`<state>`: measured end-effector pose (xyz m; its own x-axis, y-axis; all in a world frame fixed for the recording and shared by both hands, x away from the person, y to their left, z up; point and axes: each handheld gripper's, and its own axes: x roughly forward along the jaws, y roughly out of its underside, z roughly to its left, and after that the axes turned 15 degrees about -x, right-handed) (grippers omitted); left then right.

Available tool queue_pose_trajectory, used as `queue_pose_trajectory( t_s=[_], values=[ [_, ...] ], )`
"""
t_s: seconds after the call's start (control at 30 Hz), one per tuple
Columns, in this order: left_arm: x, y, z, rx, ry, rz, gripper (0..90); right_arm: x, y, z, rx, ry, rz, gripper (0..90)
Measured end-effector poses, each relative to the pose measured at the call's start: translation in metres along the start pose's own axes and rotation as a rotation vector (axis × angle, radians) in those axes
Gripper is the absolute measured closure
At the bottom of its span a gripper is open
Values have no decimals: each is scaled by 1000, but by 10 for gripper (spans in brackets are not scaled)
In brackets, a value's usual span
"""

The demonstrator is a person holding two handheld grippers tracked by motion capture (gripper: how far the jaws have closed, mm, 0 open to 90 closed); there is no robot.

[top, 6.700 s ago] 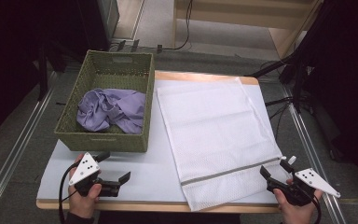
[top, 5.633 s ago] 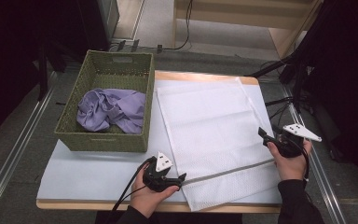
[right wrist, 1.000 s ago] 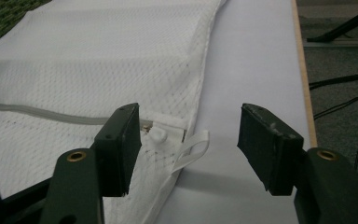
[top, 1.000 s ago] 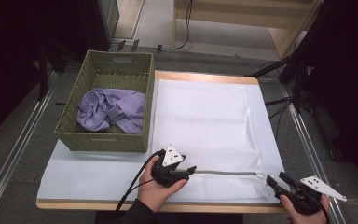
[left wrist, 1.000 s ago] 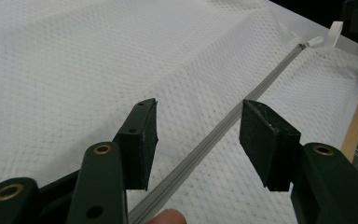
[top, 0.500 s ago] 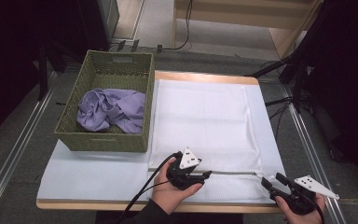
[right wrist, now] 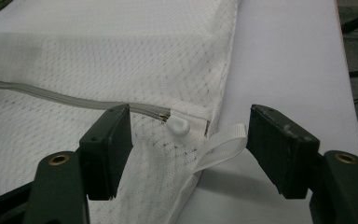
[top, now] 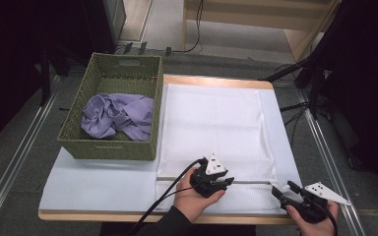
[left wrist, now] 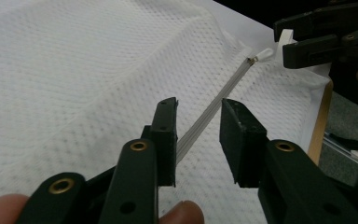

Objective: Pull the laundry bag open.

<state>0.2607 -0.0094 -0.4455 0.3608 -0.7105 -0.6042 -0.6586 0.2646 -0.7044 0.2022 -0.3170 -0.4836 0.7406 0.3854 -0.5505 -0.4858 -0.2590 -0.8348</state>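
A white mesh laundry bag (top: 216,123) lies flat on the table, with a grey zipper (top: 251,181) running across its near end. My left gripper (top: 225,182) sits over the middle of the zipper (left wrist: 214,107). Its jaws have just been closing and straddle the zipper without pressing on it. My right gripper (top: 279,191) is at the bag's near right corner. Its jaws have just been opening, and the white zipper pull (right wrist: 177,125) and a white fabric loop (right wrist: 223,140) lie between them untouched.
A green woven basket (top: 109,147) holding a crumpled purple cloth (top: 115,115) stands left of the bag. The white table top (top: 103,182) has bare room in front of the basket. The wooden front edge runs just under both hands.
My left gripper has slid to the right along the zipper, toward the right gripper. The right gripper has stayed at the bag's near right corner. The bag has not shifted.
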Motion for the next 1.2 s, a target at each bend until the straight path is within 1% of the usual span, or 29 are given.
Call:
queue_pose_trajectory(
  t_s=[0.1,0.17,0.23,0.27,0.4,0.5,0.53,0.6,0.63,0.67,0.7,0.73,0.77,0.8,0.83,0.9,1.0,1.03,1.1,1.2],
  values=[
    [6,-1,-4,4,14,4,744,0,2,2,-8,-4,17,313],
    [9,-3,-6,11,20,9,747,1,4,4,-8,-6,40,322],
    [12,-4,-8,9,17,10,749,1,7,5,-5,-5,60,341],
    [14,-5,-8,10,21,13,749,1,9,5,5,-5,65,351],
    [22,-10,-13,13,35,16,751,0,10,9,23,7,62,398],
    [28,-13,-19,19,44,22,756,0,10,16,29,6,69,435],
    [30,-14,-20,23,49,23,759,0,10,17,31,14,68,452],
    [35,-15,-23,28,52,34,767,1,9,21,52,2,69,480],
    [37,-15,-23,29,60,35,772,3,8,24,44,22,75,513],
    [40,-16,-25,25,60,43,777,3,7,25,36,37,84,546],
    [43,-17,-25,26,69,49,786,3,6,25,34,50,91,584],
    [45,-18,-26,20,71,51,794,3,7,25,39,62,92,623],
    [48,-19,-27,15,82,50,803,3,7,24,52,71,93,667],
    [51,-20,-28,17,81,60,812,3,8,22,65,75,91,703],
    [53,-20,-29,16,85,63,818,2,8,20,78,70,88,731],
    [58,-21,-32,17,90,78,827,2,10,17,88,72,78,792],
    [65,-20,-34,15,104,92,840,2,11,14,88,65,76,872],
    [67,-20,-34,11,105,95,845,3,11,13,77,60,71,890],
    [73,-19,-33,6,107,106,850,3,11,12,73,45,68,900],
    [78,-18,-32,-3,108,116,857,2,9,15,43,32,34,900]
  ],
)
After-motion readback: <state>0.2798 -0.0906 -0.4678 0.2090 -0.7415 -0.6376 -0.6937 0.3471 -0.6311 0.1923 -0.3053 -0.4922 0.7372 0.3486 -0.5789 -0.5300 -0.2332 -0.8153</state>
